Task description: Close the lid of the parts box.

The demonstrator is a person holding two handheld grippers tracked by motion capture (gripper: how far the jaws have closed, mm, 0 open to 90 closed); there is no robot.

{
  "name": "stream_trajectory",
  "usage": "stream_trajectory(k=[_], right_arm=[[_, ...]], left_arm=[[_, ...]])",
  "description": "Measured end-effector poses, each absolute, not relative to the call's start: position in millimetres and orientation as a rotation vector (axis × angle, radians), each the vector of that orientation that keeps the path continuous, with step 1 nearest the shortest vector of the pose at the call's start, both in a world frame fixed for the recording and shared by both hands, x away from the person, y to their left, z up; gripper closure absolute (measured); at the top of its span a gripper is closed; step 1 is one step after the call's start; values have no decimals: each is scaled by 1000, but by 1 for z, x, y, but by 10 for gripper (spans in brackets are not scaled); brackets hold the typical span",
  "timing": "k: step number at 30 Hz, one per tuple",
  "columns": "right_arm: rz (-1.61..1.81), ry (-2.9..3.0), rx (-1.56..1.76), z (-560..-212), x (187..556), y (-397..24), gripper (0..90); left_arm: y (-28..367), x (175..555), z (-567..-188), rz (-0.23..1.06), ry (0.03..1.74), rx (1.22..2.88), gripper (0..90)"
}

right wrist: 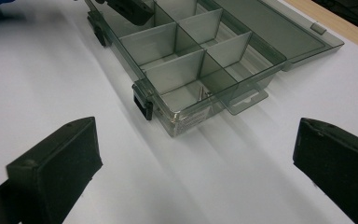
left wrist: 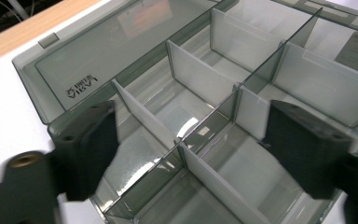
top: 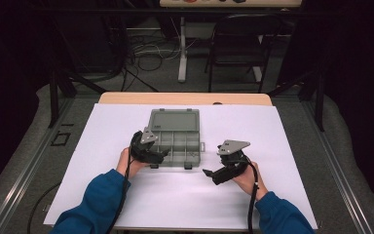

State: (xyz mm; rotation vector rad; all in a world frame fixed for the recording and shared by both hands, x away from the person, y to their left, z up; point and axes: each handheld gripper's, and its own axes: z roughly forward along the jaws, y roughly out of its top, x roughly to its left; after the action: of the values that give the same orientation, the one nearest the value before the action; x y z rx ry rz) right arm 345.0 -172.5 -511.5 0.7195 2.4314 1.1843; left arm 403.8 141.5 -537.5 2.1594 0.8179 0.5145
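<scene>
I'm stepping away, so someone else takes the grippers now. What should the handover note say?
Left gripper: at the organizer box's near-left corner, jaws apart over the compartments; no pad visibly presses on the box.
Right gripper: open, holding nothing, over the white sheet to the right of the box.
Box: mid-table, lid folded flat behind it. A few small metal pins lie in the compartment by the hang tab; the other compartments look bare.
Done: lid opened.
Left: probably steady the box with the left, then work in the compartments with the right.
</scene>
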Motion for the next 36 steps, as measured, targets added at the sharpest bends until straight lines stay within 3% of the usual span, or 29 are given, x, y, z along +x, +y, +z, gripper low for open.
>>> stream_trajectory(k=[6, 14, 25, 32, 36], right_arm=[[1185, 2416, 734, -513, 346, -174, 5], [1167, 2412, 752, -512, 347, -171, 47], [1152, 2388, 766, -504, 362, -169, 109], [1135, 2369, 795, -498, 379, -166, 236], [1117, 2358, 795, -495, 390, -161, 254]], left_arm=[[142, 407, -543, 500, 846, 2169, 391], [144, 408, -547, 481, 868, 2161, 510], [144, 408, -546, 491, 867, 2172, 534], [144, 407, -547, 497, 869, 2164, 537], [145, 407, -547, 495, 866, 2166, 539]])
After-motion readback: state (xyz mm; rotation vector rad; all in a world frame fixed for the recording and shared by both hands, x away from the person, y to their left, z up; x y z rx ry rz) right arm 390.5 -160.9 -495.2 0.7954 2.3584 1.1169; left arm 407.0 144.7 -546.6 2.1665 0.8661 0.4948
